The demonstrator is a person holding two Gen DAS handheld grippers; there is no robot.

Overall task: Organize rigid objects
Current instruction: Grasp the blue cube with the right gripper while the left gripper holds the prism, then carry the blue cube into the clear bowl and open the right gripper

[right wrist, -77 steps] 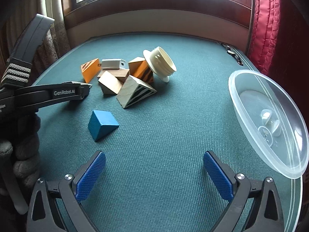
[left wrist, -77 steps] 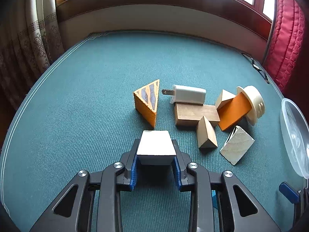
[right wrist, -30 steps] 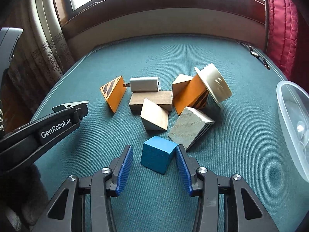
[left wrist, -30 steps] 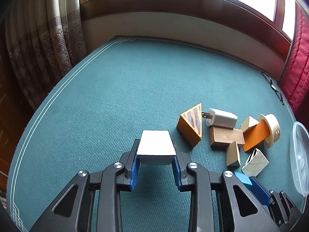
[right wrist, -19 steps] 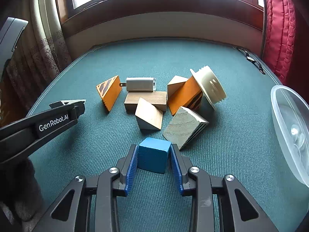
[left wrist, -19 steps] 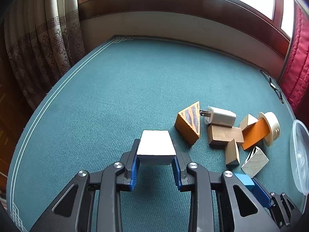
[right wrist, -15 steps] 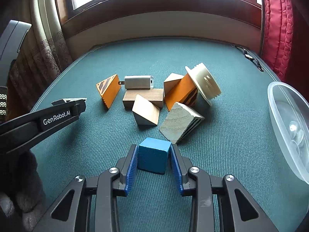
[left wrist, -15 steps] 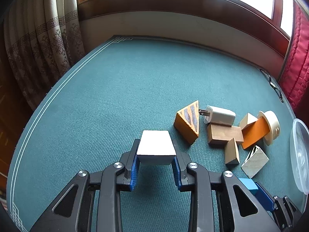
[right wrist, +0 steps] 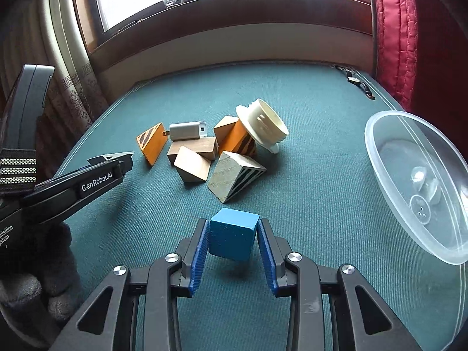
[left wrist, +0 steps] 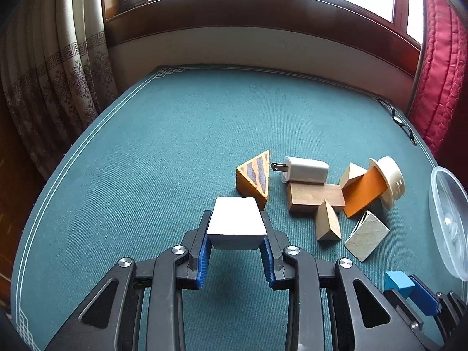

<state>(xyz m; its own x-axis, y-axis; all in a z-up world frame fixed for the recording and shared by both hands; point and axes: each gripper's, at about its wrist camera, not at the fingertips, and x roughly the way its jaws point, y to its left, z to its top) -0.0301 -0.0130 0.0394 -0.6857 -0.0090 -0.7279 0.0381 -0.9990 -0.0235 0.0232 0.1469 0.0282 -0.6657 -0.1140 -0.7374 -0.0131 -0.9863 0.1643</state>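
My left gripper (left wrist: 236, 235) is shut on a white block (left wrist: 235, 222) and holds it above the green cloth. My right gripper (right wrist: 234, 241) is shut on a blue block (right wrist: 233, 237), lifted off the cloth; it also shows in the left wrist view (left wrist: 398, 280). A pile lies ahead: an orange striped wedge (left wrist: 255, 177), a white charger plug (left wrist: 305, 170), a brown wooden block (left wrist: 314, 196), a pale wooden wedge (left wrist: 327, 224), a grey striped wedge (right wrist: 234, 179), an orange block (left wrist: 364, 191) and a cream threaded cap (right wrist: 264, 124).
A clear plastic bowl (right wrist: 389, 146) with small pieces inside sits at the right edge of the table. A wristwatch (right wrist: 358, 84) lies at the far right corner. Curtains hang left and right, a window sill behind. The left gripper's arm (right wrist: 87, 181) crosses the right wrist view.
The right gripper closed on the blue block and lifted it off the cloth. The left gripper kept hold of the white block and moved left, away from the pile.
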